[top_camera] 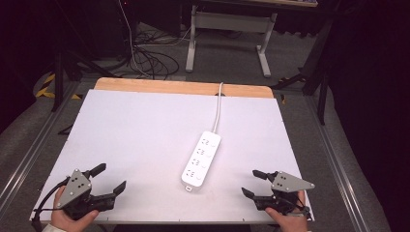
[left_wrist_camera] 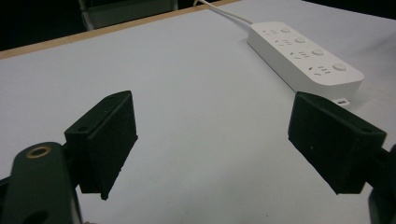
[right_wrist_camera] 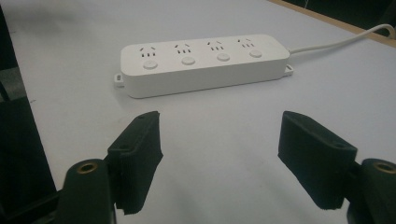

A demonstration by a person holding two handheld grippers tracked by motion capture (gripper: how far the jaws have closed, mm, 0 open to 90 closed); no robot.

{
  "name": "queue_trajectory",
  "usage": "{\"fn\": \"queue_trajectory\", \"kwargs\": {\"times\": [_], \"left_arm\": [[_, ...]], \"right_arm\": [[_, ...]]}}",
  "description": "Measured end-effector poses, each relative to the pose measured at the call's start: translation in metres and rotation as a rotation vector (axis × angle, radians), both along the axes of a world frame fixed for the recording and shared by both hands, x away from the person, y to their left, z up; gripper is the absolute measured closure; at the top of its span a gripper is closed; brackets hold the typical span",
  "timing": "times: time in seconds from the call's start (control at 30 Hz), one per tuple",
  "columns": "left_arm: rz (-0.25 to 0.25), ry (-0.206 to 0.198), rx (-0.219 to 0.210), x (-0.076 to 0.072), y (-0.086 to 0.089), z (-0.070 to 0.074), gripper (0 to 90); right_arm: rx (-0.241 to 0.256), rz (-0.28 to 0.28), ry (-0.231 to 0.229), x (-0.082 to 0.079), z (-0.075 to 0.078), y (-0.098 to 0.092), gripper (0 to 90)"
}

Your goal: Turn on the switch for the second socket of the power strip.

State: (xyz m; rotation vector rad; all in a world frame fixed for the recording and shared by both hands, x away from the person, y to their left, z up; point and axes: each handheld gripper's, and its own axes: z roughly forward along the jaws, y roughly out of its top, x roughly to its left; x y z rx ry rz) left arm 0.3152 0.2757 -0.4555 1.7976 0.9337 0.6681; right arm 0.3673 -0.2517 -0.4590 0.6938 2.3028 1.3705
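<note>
A white power strip (top_camera: 201,159) lies on the desk (top_camera: 135,140) between the left gripper (top_camera: 110,179) and right gripper (top_camera: 253,182), both with fingers wide and holding nothing.

Both hands are cut off by the bottom edge of the high view, the left hand (top_camera: 67,220) and right hand (top_camera: 288,222) showing little past the knuckles. The cord (top_camera: 218,107) of the strip (top_camera: 201,158) drops through a hole at the worktop's (top_camera: 145,125) far edge and is hidden below it. In the left gripper view the strip's far end runs out of the top edge. The socket markings on the strip are too small to read in the high view.
</note>
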Motion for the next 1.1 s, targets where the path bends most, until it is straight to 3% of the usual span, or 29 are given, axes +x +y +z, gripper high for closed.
{"fn": "queue_trajectory", "kwargs": {"times": [0.37,0.47,0.8,1.1], "left_arm": [[0.016,-0.011,0.024,-0.001,-0.002,0.001,16.1],[0.033,-0.042,0.097,-0.003,-0.006,0.001,16.2],[0.018,-0.026,0.053,-0.004,-0.006,0.002,16.1],[0.020,-0.014,0.057,-0.004,-0.006,0.004,16.2]], "right_arm": [[-0.004,-0.006,0.001,-0.001,0.001,0.000,30.5],[-0.005,-0.011,-0.002,-0.001,0.001,0.001,30.8],[-0.016,-0.020,-0.003,-0.001,0.005,0.004,30.8],[-0.038,-0.029,0.024,0.006,0.019,0.011,32.9]]}}
